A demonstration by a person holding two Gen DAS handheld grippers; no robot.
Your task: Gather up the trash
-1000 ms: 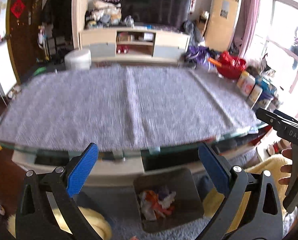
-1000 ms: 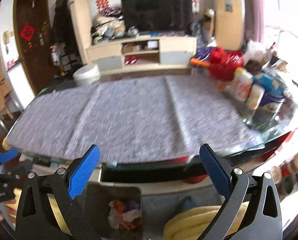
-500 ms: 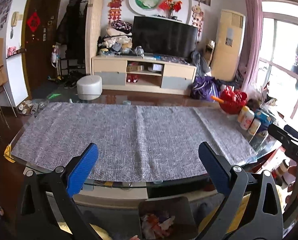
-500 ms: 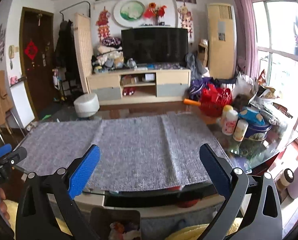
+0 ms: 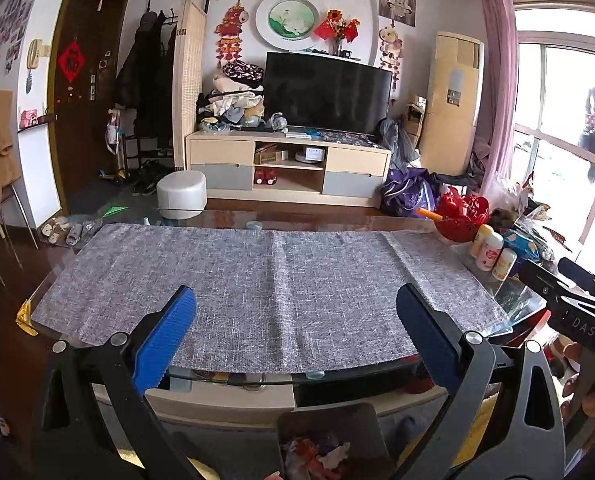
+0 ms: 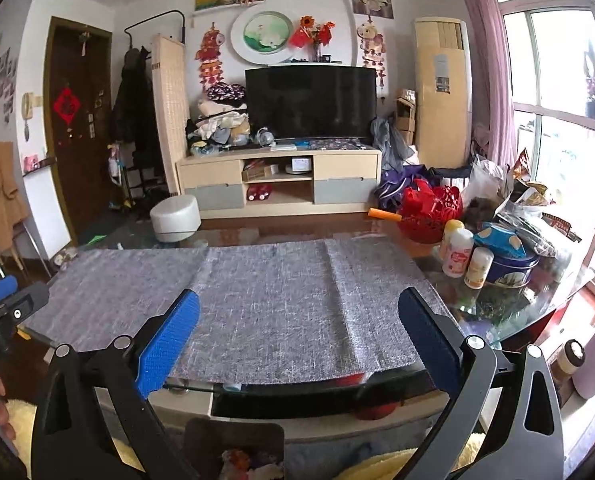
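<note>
A grey bin [image 5: 361, 416] stands on the floor just in front of the table, holding crumpled red, white and orange trash [image 5: 317, 454]. In the right wrist view the same bin [image 6: 201, 432] shows its trash [image 6: 249, 466] at the bottom edge. My left gripper [image 5: 295, 312] is open and empty, raised above the table's near edge. My right gripper [image 6: 297, 316] is open and empty too, held level with it to the right. A grey cloth [image 5: 265, 284] covers the glass table [image 5: 509, 324]; no loose trash shows on it.
At the table's right end stand a red basket [image 6: 429, 208], white bottles [image 6: 457, 256], a blue tin [image 6: 509, 272] and snack bags. A TV cabinet [image 5: 289, 168] and white stool [image 5: 181, 196] lie beyond. Yellow fleece [image 6: 377, 468] is beside the bin.
Both grippers have risen and tilted up from the bin toward the table and room. The bin has slid to the bottom edge of both views. Jaws stayed open.
</note>
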